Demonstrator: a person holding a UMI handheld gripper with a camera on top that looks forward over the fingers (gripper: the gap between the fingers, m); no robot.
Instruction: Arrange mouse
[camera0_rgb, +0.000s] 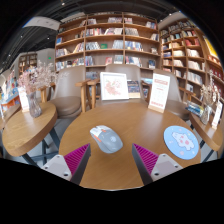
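A pale grey-blue computer mouse (106, 138) lies on the round wooden table (120, 165), just ahead of my fingers and a little toward the left one. A round blue mouse mat with a white cartoon print (181, 141) lies on the table to the right, beyond my right finger. My gripper (110, 160) is open and empty, its magenta pads (76, 156) wide apart above the tabletop. The mouse is not between the fingers.
An upright display card (114, 86) and a white sign (159, 92) stand at the table's far edge. A chair (70, 92) stands behind the table. Another wooden table (25, 125) with a stand is at the left. Bookshelves (110, 40) fill the background.
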